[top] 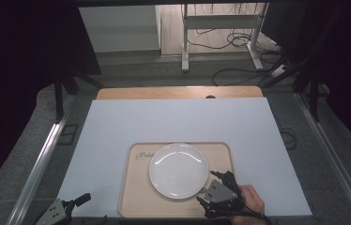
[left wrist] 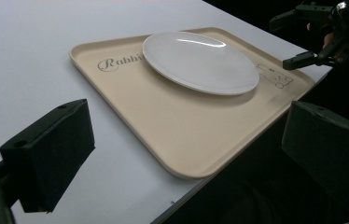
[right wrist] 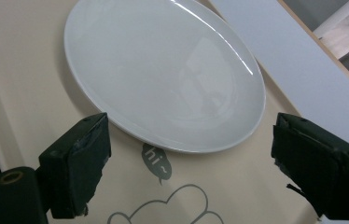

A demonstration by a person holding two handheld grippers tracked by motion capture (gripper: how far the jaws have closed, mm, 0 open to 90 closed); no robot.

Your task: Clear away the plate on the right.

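Two black jaws of the right gripper stand wide apart with nothing between them, just off the near right rim of a white plate. In the right gripper view the pads sit either side of the plate's near edge, not touching it. The plate lies flat, face up, in the middle of a beige tray, which rests near the front edge of a white table surface. The step in hand looks like letting go of the plate and drawing the gripper away. Doing that well means keeping the jaws fully spread and backing off low and straight, so neither pad clips the rim and slides the plate. The plate is round, so it has no long axis; its flat face points up. Far off at the table's front left corner, the left gripper hangs wide open and empty.
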